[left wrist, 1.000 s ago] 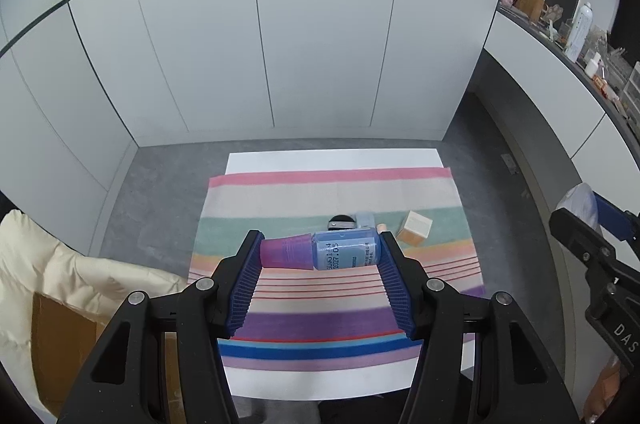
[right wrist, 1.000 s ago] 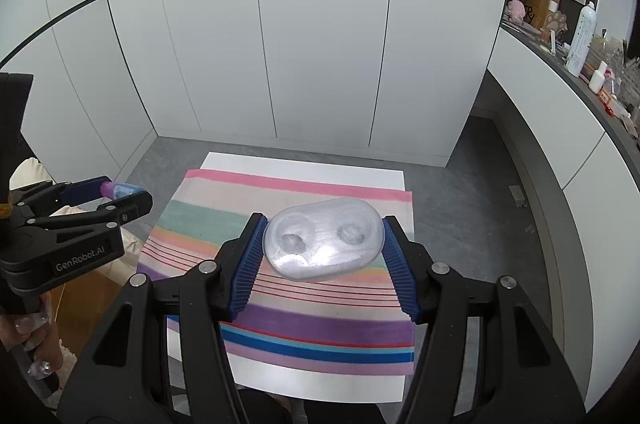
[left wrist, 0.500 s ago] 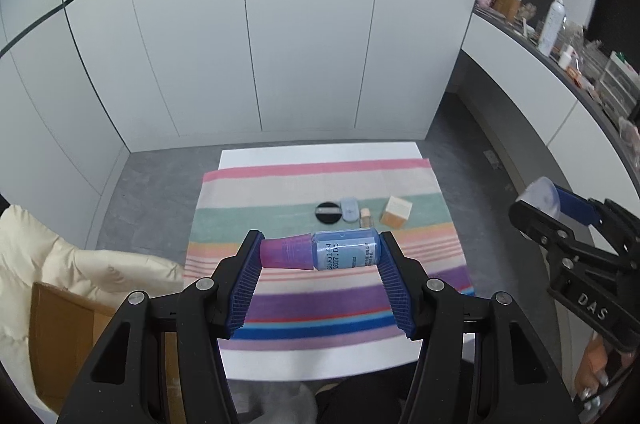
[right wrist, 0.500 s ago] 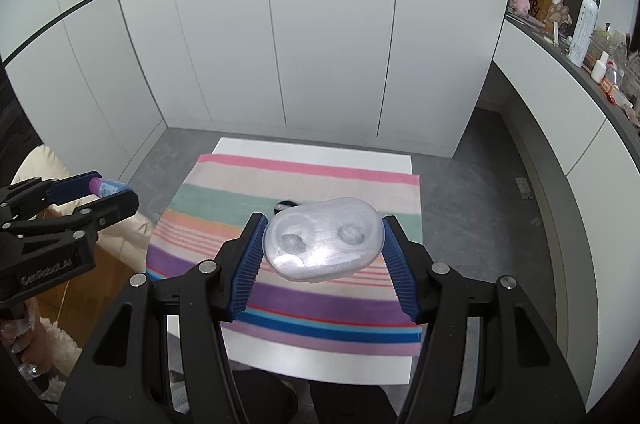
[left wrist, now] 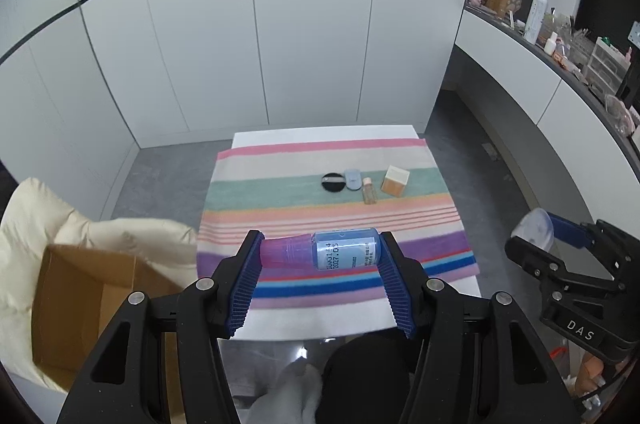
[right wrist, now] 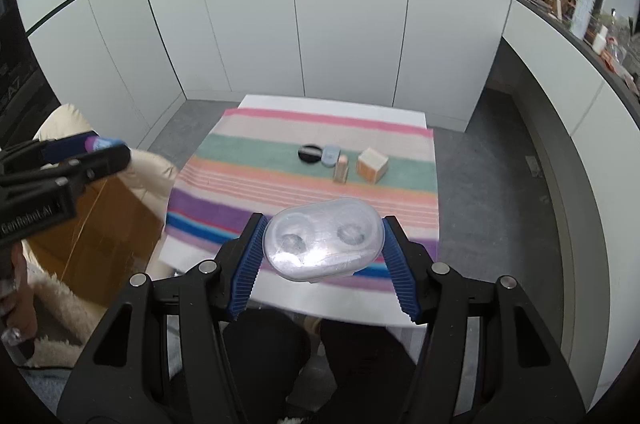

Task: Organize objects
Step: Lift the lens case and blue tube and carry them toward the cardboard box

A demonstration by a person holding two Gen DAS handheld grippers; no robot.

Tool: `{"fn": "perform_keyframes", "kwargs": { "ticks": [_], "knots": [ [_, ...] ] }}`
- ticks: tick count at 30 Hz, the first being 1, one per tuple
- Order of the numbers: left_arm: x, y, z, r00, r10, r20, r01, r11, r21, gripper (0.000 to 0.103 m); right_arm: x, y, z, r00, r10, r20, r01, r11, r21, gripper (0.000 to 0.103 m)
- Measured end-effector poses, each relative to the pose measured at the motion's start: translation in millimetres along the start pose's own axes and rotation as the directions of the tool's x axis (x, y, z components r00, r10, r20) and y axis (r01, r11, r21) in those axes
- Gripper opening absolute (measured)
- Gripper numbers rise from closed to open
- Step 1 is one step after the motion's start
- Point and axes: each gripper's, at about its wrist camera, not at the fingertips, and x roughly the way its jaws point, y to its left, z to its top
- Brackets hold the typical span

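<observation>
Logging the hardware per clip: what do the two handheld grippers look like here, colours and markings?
Both grippers, left gripper and right gripper, have matte black angular frames with silver screws and blue ribbed pads. White lettering reads "DAS" on the right one's side and roughly "GenRobot.AI" on the left's. No cables visible.

My left tool [left wrist: 320, 256] and right tool [right wrist: 324, 244] are matte black frames with silver screws and ribbed blue pads [left wrist: 394, 284]; white lettering marks their sides, and I wear dark trousers.
</observation>
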Motion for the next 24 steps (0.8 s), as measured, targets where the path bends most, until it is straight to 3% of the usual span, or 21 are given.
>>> {"fn": "perform_keyframes", "kwargs": {
  "ticks": [11, 24],
  "knots": [
    [-1.5, 13.6, -80.4, 0.991, -0.008, -0.136, 0.005, 1.000, -0.023, 0.058, -17.5, 12.2, -86.7, 0.998, 0.004, -0.061, -0.002, 1.000, 0.029, 0.060],
    [-14.0, 25.3, -91.5, 0.994, 0.005, -0.114, -0.007, 1.000, -0.016, 0.058, -31.2, 28.5, -95.4, 0.998, 0.008, -0.060, -0.008, 1.000, 0.005, 0.060]
  ]
}}
